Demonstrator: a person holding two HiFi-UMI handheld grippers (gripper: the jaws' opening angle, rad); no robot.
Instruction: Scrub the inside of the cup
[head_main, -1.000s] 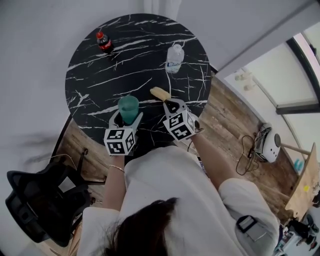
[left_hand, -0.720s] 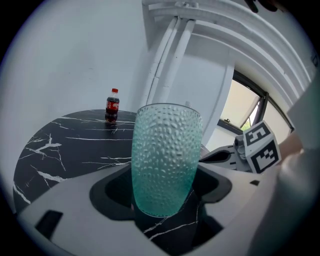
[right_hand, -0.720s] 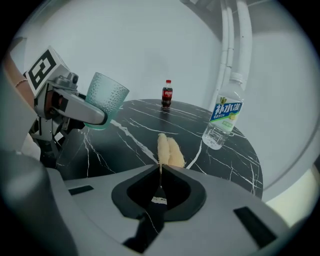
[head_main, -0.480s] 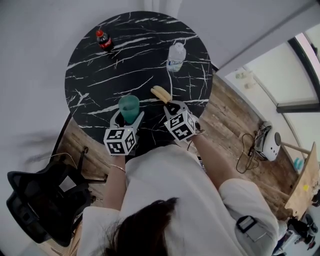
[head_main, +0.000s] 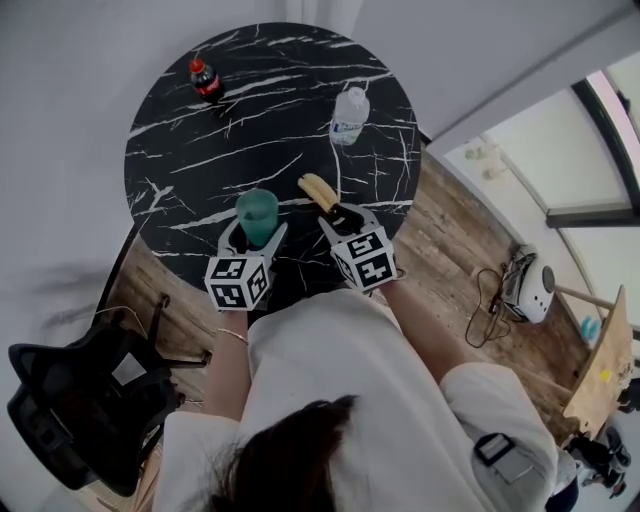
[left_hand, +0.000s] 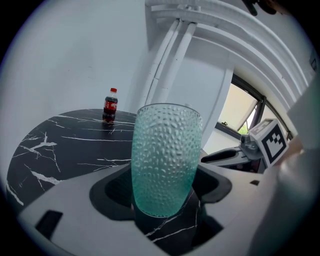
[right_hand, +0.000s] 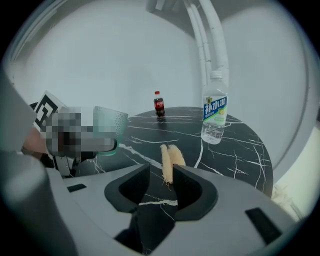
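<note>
Head view, green cup (head_main: 257, 212) upright near black marble table (head_main: 200, 150) front edge, yellow scrubber (head_main: 318, 188) lying beside, left gripper view, left gripper (left_hand: 162, 185) clamping cup's dimpled sides, right gripper view, right gripper (right_hand: 164, 182) jaws just opening, apart, scrubber's near end between tips

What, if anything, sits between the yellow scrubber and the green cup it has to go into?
Nothing visible. The yellow scrubber lies at the tips of the right gripper, whose jaws have just been opening. Only bare table separates it from the green cup, held upright by the left gripper.
</note>
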